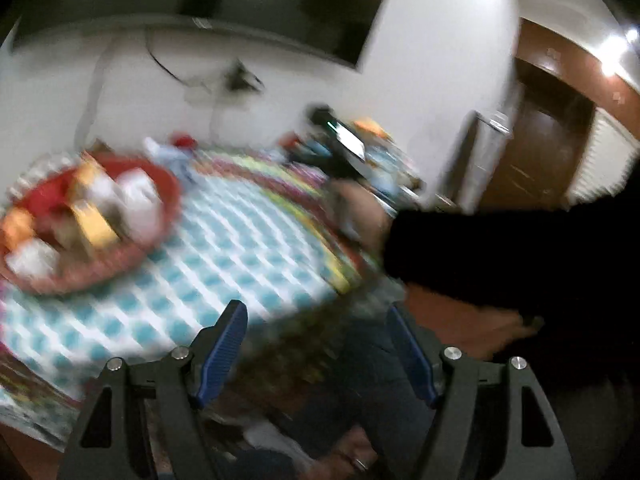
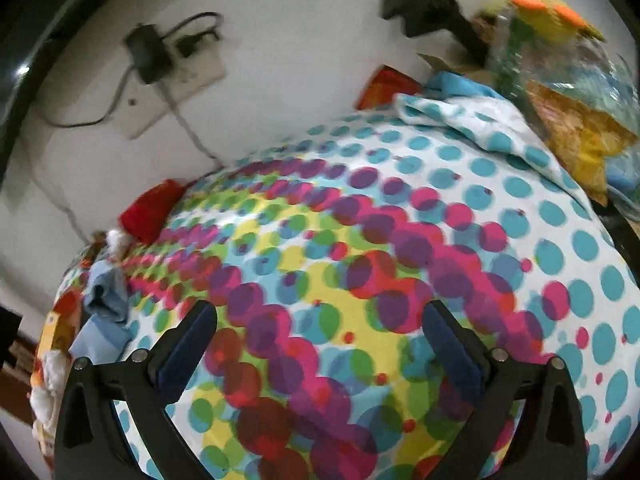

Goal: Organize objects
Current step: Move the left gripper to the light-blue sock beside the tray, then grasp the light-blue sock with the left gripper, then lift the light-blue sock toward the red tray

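The red basket [image 1: 90,220] sat on the dotted cloth [image 1: 224,248] that covered the tabletop, and it was heaped with small packets in white, yellow and orange; the blur was too heavy to tell what any of them were. Beyond the basket, toward the white wall [image 1: 280,80], a red thing [image 1: 184,139] and a pale blue cloth [image 1: 172,156] lay at the far edge of the dotted cloth. Farther along that edge from the basket stood a dark clutter of things [image 1: 340,140] that I could not make out.

The left tongs [image 1: 316,344] hung off the near edge of the tabletop, to the side of the basket and well apart from it, spread wide with nothing between the blue pads [image 1: 224,352]. Past them a dark-sleeved arm [image 1: 500,252] reached in over the cloth's edge.

The right tongs [image 2: 320,344] hovered low over the brightly dotted middle of the cloth [image 2: 360,240], also spread wide and empty. From there, a red item [image 2: 150,208] showed at the cloth's far edge against the wall, with the pale blue cloth [image 2: 104,300] crumpled near it. A corner of the dotted cloth was folded back [image 2: 460,120] at the other end, just beside clear plastic bags [image 2: 560,92] of yellow and orange goods. On the wall above the red item, a black plug and cable [image 2: 148,56] sat in a socket plate.
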A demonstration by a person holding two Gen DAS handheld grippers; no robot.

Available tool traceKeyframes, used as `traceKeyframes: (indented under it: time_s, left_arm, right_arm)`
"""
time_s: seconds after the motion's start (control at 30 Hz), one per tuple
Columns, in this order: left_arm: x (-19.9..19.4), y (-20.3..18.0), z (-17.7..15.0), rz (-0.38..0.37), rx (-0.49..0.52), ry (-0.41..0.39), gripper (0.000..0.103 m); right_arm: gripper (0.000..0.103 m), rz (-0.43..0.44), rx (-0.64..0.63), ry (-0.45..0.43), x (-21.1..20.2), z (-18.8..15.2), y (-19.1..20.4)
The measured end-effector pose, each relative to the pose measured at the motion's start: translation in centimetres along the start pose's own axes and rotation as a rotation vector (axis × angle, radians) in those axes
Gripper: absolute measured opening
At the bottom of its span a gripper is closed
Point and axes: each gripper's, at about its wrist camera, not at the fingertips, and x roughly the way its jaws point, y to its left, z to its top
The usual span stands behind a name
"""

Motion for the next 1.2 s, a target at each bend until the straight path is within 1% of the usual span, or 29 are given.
traceKeyframes:
  time_s: [0.03, 0.07, 0.1, 0.13, 0.2, 0.23, 0.3, 0.33, 0.37, 0.4, 0.47, 0.5, 0.53, 0.6, 0.63, 0.67, 0.8, 0.83, 0.9, 0.97, 1.0, 1.03, 1.07, 1.13, 1.17, 1.2]
  left_arm:
    - [0.4, 0.4, 1.4, 0.088, -0.014, -0.056, 0.076]
    - [1.1, 0.7, 2.3, 0.168, -0.014, -0.088, 0.078]
    - [2.1, 1.1, 3.2, 0.265, -0.010, -0.112, 0.078]
    - [4.2, 1.8, 4.6, 0.390, -0.007, -0.125, 0.078]
    - [7.4, 3.2, 6.3, 0.461, -0.034, -0.106, 0.078]
    - [9.3, 4.2, 7.3, 0.475, -0.056, -0.085, 0.078]
    - [13.0, 5.7, 9.1, 0.478, -0.079, -0.060, 0.078]
    - [15.4, 6.5, 10.3, 0.477, -0.060, -0.032, 0.078]
    - [16.9, 6.8, 11.0, 0.483, -0.034, -0.019, 0.078]
    - [18.8, 7.3, 11.9, 0.497, 0.006, -0.001, 0.078]
    - [21.6, 8.1, 13.1, 0.513, 0.059, 0.038, 0.078]
    - [22.6, 8.5, 13.4, 0.509, 0.072, 0.058, 0.078]
    - [24.2, 9.1, 14.0, 0.488, 0.094, 0.098, 0.078]
    - [26.2, 9.7, 14.7, 0.499, 0.135, 0.138, 0.078]
    - [27.5, 10.2, 15.3, 0.515, 0.153, 0.182, 0.078]
    - [28.1, 10.4, 15.5, 0.532, 0.161, 0.205, 0.078]
    - [30.6, 12.4, 15.8, 0.555, 0.165, 0.299, 0.077]
    - [31.2, 13.0, 15.8, 0.540, 0.147, 0.328, 0.077]
    - [32.1, 13.1, 15.9, 0.533, 0.156, 0.359, 0.076]
    - [33.2, 13.1, 15.8, 0.553, 0.163, 0.407, 0.074]
    - [33.5, 13.2, 15.7, 0.555, 0.159, 0.423, 0.072]
    - [34.0, 13.1, 15.4, 0.567, 0.163, 0.450, 0.066]
    - [34.2, 13.0, 15.3, 0.580, 0.174, 0.453, 0.062]
    - [34.1, 12.8, 15.4, 0.606, 0.183, 0.450, 0.037]
    - [33.9, 12.8, 15.5, 0.605, 0.174, 0.448, 0.033]
    - [33.6, 12.7, 15.6, 0.588, 0.164, 0.450, 0.031]
  right_arm:
    - [0.102, 0.002, -0.018, -0.018, -0.2, -0.2, 0.4]
    - [0.103, -0.003, -0.025, -0.030, -0.4, -0.2, 0.6]
    - [0.103, -0.011, -0.029, -0.042, -0.6, -0.2, 0.8]
    - [0.103, -0.009, -0.026, -0.045, -0.6, -0.2, 0.8]
    - [0.103, -0.001, -0.010, -0.040, -0.7, 0.0, 0.5]
    - [0.103, 0.004, 0.001, -0.040, -0.8, 0.1, 0.2]
    - [0.103, 0.010, 0.010, -0.048, -1.0, 0.1, 0.1]
    - [0.103, 0.009, 0.010, -0.053, -1.3, 0.2, 0.0]
    - [0.103, 0.007, 0.008, -0.057, -1.5, 0.2, 0.0]
    - [0.103, 0.003, 0.005, -0.062, -1.6, 0.2, 0.1]
    - [0.103, 0.003, 0.001, -0.067, -1.7, 0.2, 0.2]
    - [0.103, 0.005, 0.000, -0.067, -1.8, 0.2, 0.2]
    - [0.103, 0.005, 0.001, -0.068, -1.8, 0.2, 0.2]
    - [0.103, 0.004, 0.000, -0.074, -1.8, 0.2, 0.2]
    - [0.103, 0.005, 0.001, -0.079, -1.9, 0.2, 0.3]
    - [0.103, 0.008, 0.002, -0.083, -2.0, 0.2, 0.2]
    - [0.103, 0.014, 0.000, -0.086, -2.0, 0.2, 0.4]
    - [0.103, 0.018, -0.001, -0.089, -2.0, 0.2, 0.4]
    - [0.103, 0.022, -0.003, -0.094, -2.1, 0.2, 0.5]
    - [0.103, 0.025, -0.007, -0.097, -2.1, 0.2, 0.6]
    - [0.103, 0.025, -0.009, -0.098, -2.1, 0.2, 0.7]
    - [0.103, 0.025, -0.011, -0.098, -2.1, 0.2, 0.7]
    - [0.103, 0.025, -0.012, -0.099, -2.2, 0.2, 0.7]
    - [0.103, 0.024, -0.010, -0.100, -2.2, 0.2, 0.8]
    - [0.103, 0.025, -0.011, -0.099, -2.2, 0.2, 0.7]
    - [0.103, 0.025, -0.011, -0.100, -2.2, 0.2, 0.8]
